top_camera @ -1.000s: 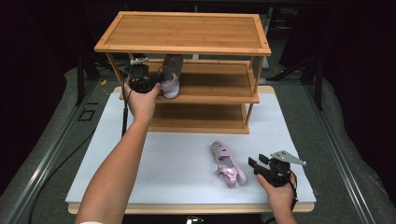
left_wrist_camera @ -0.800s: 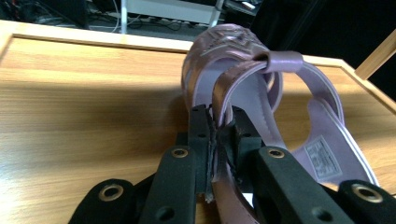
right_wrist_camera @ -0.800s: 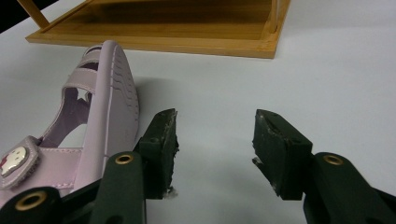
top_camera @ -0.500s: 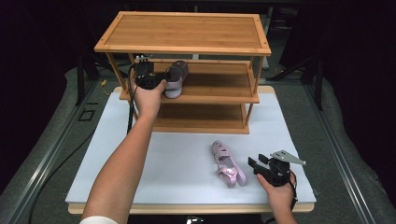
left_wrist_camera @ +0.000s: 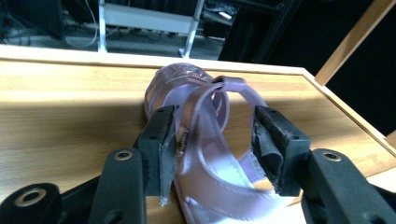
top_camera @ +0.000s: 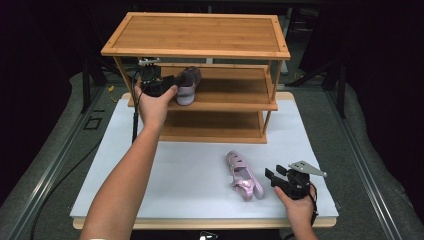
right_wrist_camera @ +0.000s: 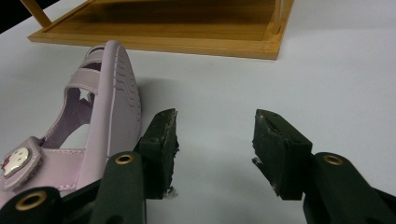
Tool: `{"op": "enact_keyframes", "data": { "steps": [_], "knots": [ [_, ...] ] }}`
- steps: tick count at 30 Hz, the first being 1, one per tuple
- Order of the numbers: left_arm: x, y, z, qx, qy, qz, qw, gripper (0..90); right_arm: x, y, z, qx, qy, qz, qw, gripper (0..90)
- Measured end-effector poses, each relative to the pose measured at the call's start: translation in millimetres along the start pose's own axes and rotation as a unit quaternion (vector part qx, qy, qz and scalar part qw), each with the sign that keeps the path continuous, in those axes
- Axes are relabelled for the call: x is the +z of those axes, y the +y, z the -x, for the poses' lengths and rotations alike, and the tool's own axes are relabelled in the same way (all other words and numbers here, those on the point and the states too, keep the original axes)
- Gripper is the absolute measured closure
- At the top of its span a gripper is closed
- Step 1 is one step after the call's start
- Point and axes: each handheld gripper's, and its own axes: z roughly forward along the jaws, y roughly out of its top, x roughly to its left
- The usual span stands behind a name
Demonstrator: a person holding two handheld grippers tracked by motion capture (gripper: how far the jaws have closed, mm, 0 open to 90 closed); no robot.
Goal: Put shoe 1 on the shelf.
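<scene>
Near edge, lower right of the high view: right gripper (top_camera: 278, 178) rests on the white tabletop (top_camera: 190, 175), jaws apart with nothing between them. The second pink sandal (top_camera: 243, 176) lies on its side just beside it, sole toward the jaw in the right gripper view (right_wrist_camera: 116, 102).

Mid frame, left: left gripper (top_camera: 172, 85) is at the middle shelf (top_camera: 235, 95) of the bamboo shoe rack (top_camera: 200, 35). Its jaws have just been opening; the first pink sandal (left_wrist_camera: 205, 121) sits on the shelf between them. The left pad looks to be touching the buckle side, the right pad is clear of the strap.

My read: release on the shelf, nearly done. To finish clean, open fully so neither pad drags the strap, then back straight out along the jaw line, no lift, no twist. The heel seems to hang near the front edge, so any snag could pull it off.
</scene>
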Motion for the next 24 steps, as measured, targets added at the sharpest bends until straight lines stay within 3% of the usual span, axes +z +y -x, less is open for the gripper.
{"op": "enact_keyframes", "data": {
  "steps": [1, 6, 9, 10, 18, 24],
  "knots": [
    [-6.2, -1.3, 3.0, 0.01, 0.0, 0.017, 0.9998, 49.1, -0.1, 0.1, 0.0, -0.002, 0.0, 0.001, 1.0, 49.2],
    [-19.5, -5.2, 6.9, 0.014, -0.009, 0.025, 0.9995, 47.7, -1.3, 0.4, -0.8, -0.002, 0.001, 0.004, 1.0, 49.3],
    [-34.1, -7.5, 9.1, 0.019, -0.025, 0.031, 0.999, 47.8, -3.1, 0.9, -2.1, -0.006, -0.001, 0.007, 1.0, 50.6],
    [-45.7, -10.3, 9.5, 0.02, -0.042, 0.042, 0.998, 49.2, -3.7, 1.0, -3.3, -0.013, -0.003, 0.008, 0.9999, 51.6],
    [-80.8, -28.5, 7.6, 0.046, -0.057, 0.037, 0.9966, 53.3, -5.7, 3.4, -9.4, -0.042, -0.007, 0.012, 0.999, 56.0],
    [-109.3, -60.5, -2.5, 0.06, -0.075, 0.03, 0.9949, 55.0, -10.0, 6.7, -20.2, -0.073, -0.002, 0.017, 0.9972, 57.3]
  ]
}}
